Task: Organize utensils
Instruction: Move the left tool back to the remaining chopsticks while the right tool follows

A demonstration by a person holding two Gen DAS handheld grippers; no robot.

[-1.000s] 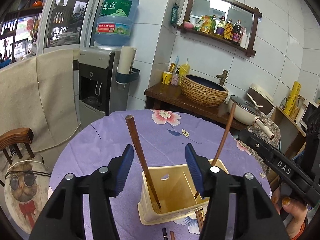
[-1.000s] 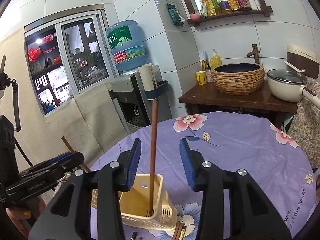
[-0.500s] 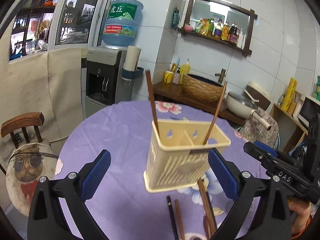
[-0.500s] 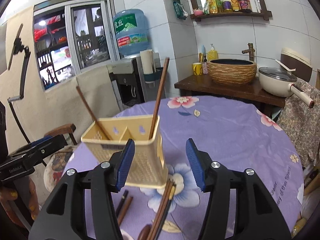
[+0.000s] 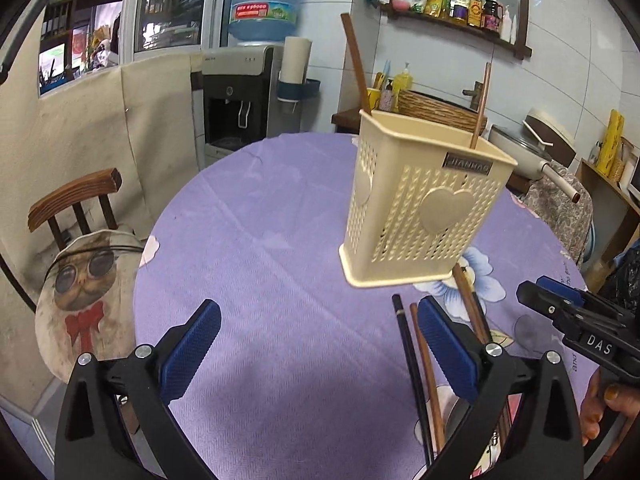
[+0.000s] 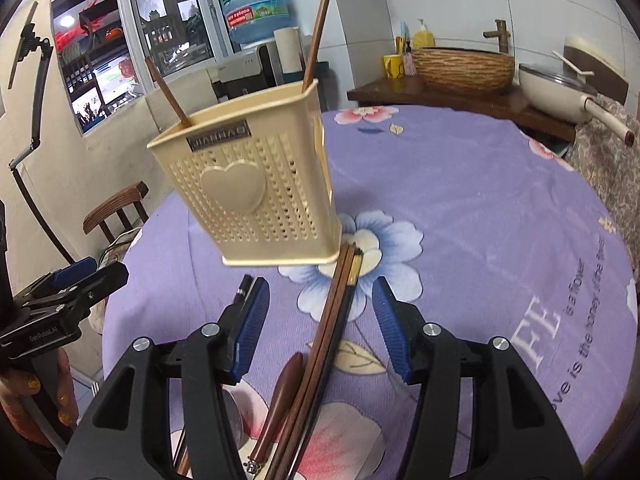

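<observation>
A cream perforated utensil holder with a heart on its side stands on the purple tablecloth; it also shows in the right wrist view. Two brown chopsticks stand in it, one at the left and one at the right. Loose chopsticks and a wooden-handled utensil lie on the cloth in front of the holder; loose chopsticks show in the left wrist view too. My left gripper is open and empty, left of the loose chopsticks. My right gripper is open and empty, with its jaws either side of the chopstick bundle.
The round table carries a purple flowered cloth. A wooden chair with a cat cushion stands at the left. Behind are a water dispenser, a side table with a woven basin and a white pot.
Both grippers have drawn back and down from above the holder toward the near table edge. The holder now stands ahead of them, and the loose utensils have come into view.
</observation>
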